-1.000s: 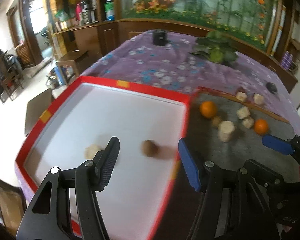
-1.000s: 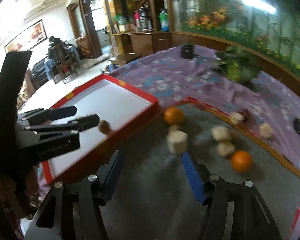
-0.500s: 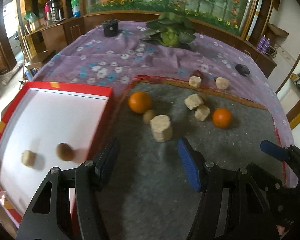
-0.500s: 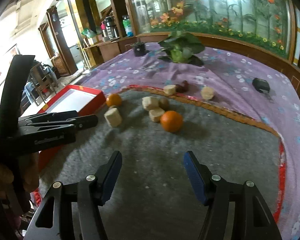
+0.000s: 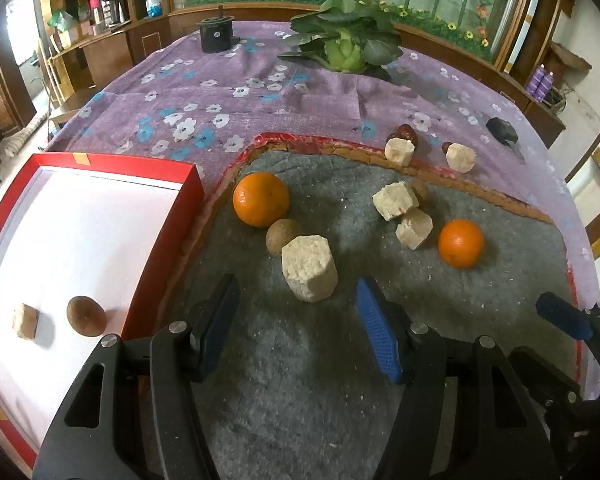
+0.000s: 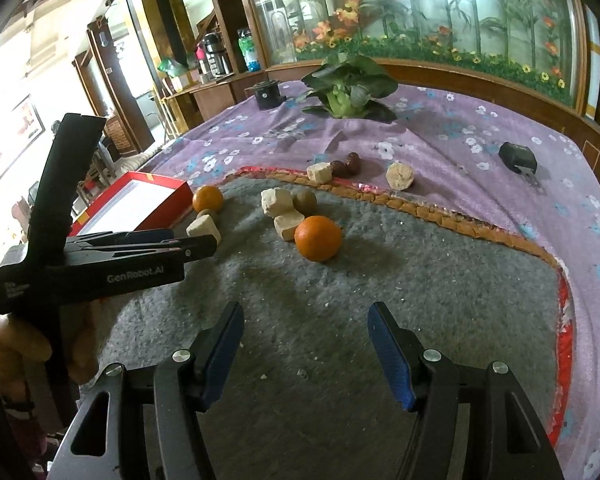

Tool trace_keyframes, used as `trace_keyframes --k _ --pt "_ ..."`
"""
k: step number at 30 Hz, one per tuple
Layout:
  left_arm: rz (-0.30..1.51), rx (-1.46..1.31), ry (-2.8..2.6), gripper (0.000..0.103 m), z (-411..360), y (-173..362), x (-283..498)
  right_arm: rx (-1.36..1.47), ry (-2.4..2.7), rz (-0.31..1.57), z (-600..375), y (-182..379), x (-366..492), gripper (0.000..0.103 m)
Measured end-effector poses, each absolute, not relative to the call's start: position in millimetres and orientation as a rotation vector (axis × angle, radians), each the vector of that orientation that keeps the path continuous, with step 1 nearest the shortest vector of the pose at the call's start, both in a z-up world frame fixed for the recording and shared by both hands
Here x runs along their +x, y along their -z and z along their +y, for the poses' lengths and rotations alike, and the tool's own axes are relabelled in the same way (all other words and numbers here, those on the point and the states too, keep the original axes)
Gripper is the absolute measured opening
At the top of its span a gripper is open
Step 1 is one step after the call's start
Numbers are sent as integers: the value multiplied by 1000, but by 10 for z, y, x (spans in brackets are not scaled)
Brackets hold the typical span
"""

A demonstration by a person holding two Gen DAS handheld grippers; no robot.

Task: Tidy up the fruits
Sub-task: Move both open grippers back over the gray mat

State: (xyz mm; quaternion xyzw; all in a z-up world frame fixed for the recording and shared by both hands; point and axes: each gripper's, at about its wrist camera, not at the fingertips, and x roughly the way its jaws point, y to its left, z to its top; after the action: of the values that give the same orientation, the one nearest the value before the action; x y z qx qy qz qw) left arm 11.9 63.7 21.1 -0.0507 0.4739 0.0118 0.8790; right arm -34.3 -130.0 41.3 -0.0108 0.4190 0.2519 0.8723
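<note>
A red tray [image 5: 158, 240] with a white floor holds a brown round fruit [image 5: 86, 316] and a beige chunk [image 5: 25, 321]. On the grey felt mat [image 5: 300, 360] lie two oranges [image 5: 261, 199] [image 5: 460, 243], a brown fruit [image 5: 283, 235] and several beige chunks, the nearest [image 5: 309, 267]. My left gripper [image 5: 296, 312] is open and empty, just short of that nearest chunk. My right gripper [image 6: 306, 344] is open and empty above the mat, with an orange [image 6: 318, 238] ahead of it. The left gripper [image 6: 196, 246] shows from the side in the right wrist view.
A leafy green vegetable [image 5: 346, 46] and a black pot [image 5: 216, 34] stand at the back of the purple flowered cloth. Dark red dates [image 5: 406, 133] and two beige chunks lie beyond the mat's edge. A black object [image 5: 502, 131] lies at the far right.
My left gripper has swung right from over the red tray to over the mat and closer to the beige chunk. My right gripper has turned right and now faces the mat's middle.
</note>
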Motion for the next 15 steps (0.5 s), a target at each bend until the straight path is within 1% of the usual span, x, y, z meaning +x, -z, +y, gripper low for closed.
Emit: trace_keyframes --k 15 --pt "982 -72 -28 62 545 -169 179 1 -456 891 -1310 -362 -164 63"
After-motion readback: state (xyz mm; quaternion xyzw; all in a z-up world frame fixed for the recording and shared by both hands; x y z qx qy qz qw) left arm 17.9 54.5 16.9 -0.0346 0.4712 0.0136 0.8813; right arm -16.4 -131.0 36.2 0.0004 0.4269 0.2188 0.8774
